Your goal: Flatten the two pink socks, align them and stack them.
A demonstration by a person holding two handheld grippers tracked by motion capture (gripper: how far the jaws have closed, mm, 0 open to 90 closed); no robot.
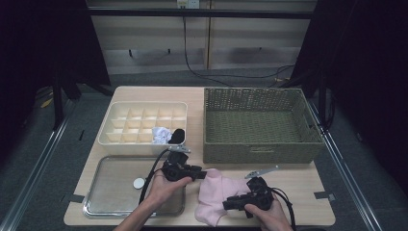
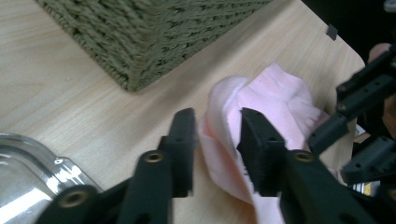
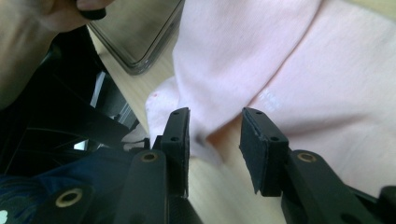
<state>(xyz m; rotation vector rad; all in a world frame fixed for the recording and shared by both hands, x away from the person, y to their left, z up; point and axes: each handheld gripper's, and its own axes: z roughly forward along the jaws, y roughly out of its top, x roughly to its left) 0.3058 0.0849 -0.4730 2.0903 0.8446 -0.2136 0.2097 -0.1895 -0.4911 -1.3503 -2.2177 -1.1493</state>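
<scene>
A pink cloth (image 1: 216,192) lies crumpled on the wooden table in front of the basket. My left gripper (image 1: 202,173) is at its left edge. In the left gripper view a raised fold of the pink cloth (image 2: 280,98) stands between the jaws of the left gripper (image 2: 217,135), which are still apart. My right gripper (image 1: 226,205) is at the cloth's near right side. In the right gripper view the right gripper (image 3: 215,135) straddles an edge of the pink cloth (image 3: 280,60), with bare wood showing in the gap.
A woven basket (image 1: 260,149) stands at the back right. A cream divided box (image 1: 144,120) at the back left holds a white bundle (image 1: 160,134) and a black one (image 1: 178,136). A metal tray (image 1: 110,197) with a small white disc (image 1: 139,183) lies front left.
</scene>
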